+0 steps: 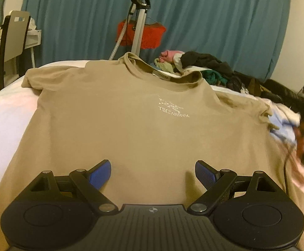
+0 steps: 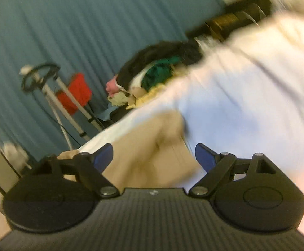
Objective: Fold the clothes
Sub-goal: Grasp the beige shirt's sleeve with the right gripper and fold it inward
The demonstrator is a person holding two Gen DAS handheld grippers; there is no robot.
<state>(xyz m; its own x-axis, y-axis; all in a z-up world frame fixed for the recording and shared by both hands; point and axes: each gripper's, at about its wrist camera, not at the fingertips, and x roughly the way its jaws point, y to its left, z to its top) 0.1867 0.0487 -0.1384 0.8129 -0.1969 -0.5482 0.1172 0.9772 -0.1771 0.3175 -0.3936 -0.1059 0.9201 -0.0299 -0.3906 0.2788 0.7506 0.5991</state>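
A tan T-shirt [image 1: 131,113] with a small white chest print lies spread flat, front up, on the white bed [image 1: 3,121], collar at the far side. My left gripper [image 1: 153,169] is open and empty, just above the shirt's lower middle. My right gripper [image 2: 154,154] is open and empty, over a sleeve or edge of the tan shirt [image 2: 152,144] where it meets the white sheet [image 2: 246,104]. The right wrist view is tilted and motion-blurred.
A pile of dark, green and pink clothes [image 1: 204,67] lies at the far right of the bed. A garment steamer stand [image 1: 138,21] with a red item stands before the teal curtain [image 1: 214,21]. A chair and desk [image 1: 11,39] stand at the far left.
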